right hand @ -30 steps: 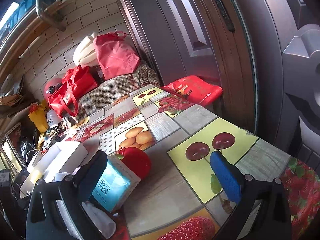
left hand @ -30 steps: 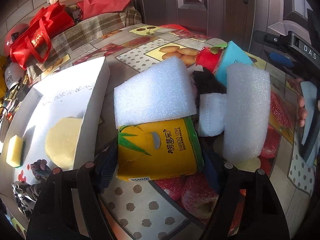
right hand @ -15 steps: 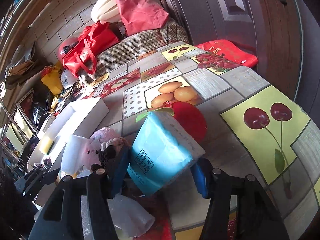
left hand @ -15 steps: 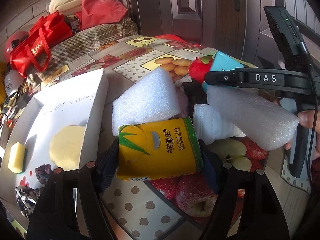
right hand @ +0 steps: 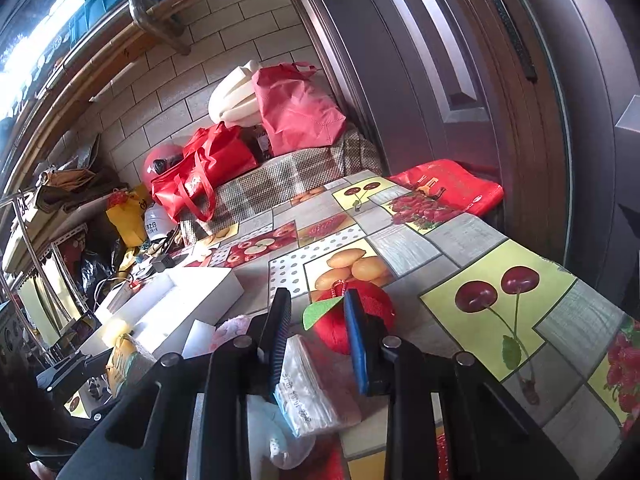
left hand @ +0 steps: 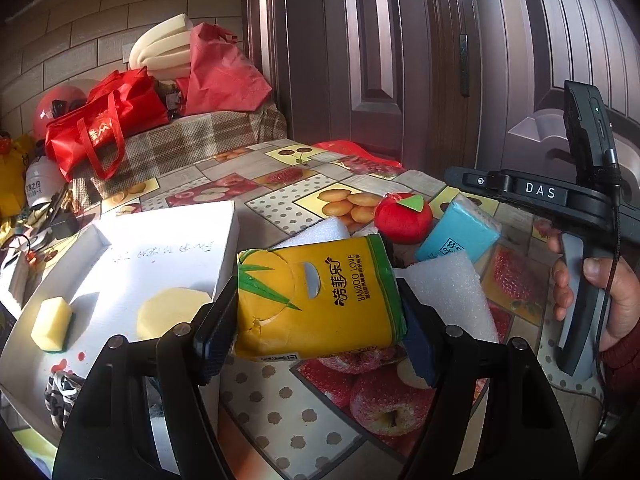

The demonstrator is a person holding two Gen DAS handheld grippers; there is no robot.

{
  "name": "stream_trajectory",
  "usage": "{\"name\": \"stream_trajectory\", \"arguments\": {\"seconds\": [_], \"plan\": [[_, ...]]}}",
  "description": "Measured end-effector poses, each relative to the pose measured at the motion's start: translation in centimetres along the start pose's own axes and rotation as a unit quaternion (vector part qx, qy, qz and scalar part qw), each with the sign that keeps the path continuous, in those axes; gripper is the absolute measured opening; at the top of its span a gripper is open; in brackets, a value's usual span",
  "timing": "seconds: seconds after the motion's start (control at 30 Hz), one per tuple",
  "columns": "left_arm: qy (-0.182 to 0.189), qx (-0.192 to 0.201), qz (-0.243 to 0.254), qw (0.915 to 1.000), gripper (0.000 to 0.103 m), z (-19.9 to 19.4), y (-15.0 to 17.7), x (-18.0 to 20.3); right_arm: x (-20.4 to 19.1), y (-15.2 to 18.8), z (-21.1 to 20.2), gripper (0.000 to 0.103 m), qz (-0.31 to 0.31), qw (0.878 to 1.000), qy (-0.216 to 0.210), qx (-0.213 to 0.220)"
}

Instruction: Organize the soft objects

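Two things have just happened at once. The left claw (left hand: 316, 328) is clamped on the yellow tissue pack (left hand: 316, 300) as before, but the pack now rides higher and sits in the lower middle of the left view, clear of the foam that was leaning over it a moment ago. It looks ready to go across to the white box (left hand: 168, 248) at the left, where a yellow sponge (left hand: 52, 324) and a round yellow pad (left hand: 172, 316) already lie. The right claw (right hand: 318, 320) stood wide apart a second ago and its jaws have just been closing. They now stand narrow with the blue tissue pack (right hand: 316, 392) between them, low in the middle of the right view. I take that for a grip, though the pack shows only end-on there and the contact is hard to judge. So two packs appear to be in hand. The red plush apple (left hand: 402, 218) and the white foam block (left hand: 448, 292) wait on the tabletop (left hand: 280, 208). A second foam piece is mostly hidden behind the yellow pack. In the left view the right claw's tips are out of sight, and only the hand (left hand: 612, 300) on its handle shows at the right edge.
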State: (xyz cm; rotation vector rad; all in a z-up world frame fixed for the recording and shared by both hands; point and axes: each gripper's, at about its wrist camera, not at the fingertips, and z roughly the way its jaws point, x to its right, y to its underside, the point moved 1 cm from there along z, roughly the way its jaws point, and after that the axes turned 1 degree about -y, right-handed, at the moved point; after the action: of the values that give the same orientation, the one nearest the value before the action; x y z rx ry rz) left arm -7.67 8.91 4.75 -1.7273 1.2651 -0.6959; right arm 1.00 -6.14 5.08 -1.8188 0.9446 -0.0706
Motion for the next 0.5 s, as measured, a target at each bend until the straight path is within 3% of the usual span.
{"name": "stream_trajectory", "arguments": {"seconds": [0.07, 0.1, 0.17, 0.23, 0.33, 0.5], "plan": [[0.001, 0.001, 0.001, 1.0, 0.073, 0.0, 0.0, 0.0, 0.7, 0.0, 0.3, 0.033, 0.018, 1.0, 0.006, -0.009], [0.001, 0.0, 0.001, 1.0, 0.073, 0.0, 0.0, -0.1, 1.1, 0.1, 0.6, 0.051, 0.028, 0.999, 0.009, -0.021], [0.001, -0.002, 0.0, 1.0, 0.073, 0.1, 0.0, -0.2, 2.1, 0.6, 1.0, 0.074, 0.057, 0.997, 0.008, -0.045], [0.001, -0.001, -0.001, 1.0, 0.073, 0.2, 0.0, -0.2, 2.6, 0.8, 1.3, 0.074, 0.075, 0.996, -0.003, -0.057], [0.003, 0.001, -0.005, 1.0, 0.073, 0.1, 0.0, -0.3, 2.5, 0.8, 0.6, 0.074, 0.075, 0.996, -0.014, -0.041], [0.002, 0.003, -0.004, 1.0, 0.073, 0.0, 0.0, -0.3, 0.7, 0.9, 1.8, 0.074, 0.026, 0.997, -0.018, -0.07]]}}
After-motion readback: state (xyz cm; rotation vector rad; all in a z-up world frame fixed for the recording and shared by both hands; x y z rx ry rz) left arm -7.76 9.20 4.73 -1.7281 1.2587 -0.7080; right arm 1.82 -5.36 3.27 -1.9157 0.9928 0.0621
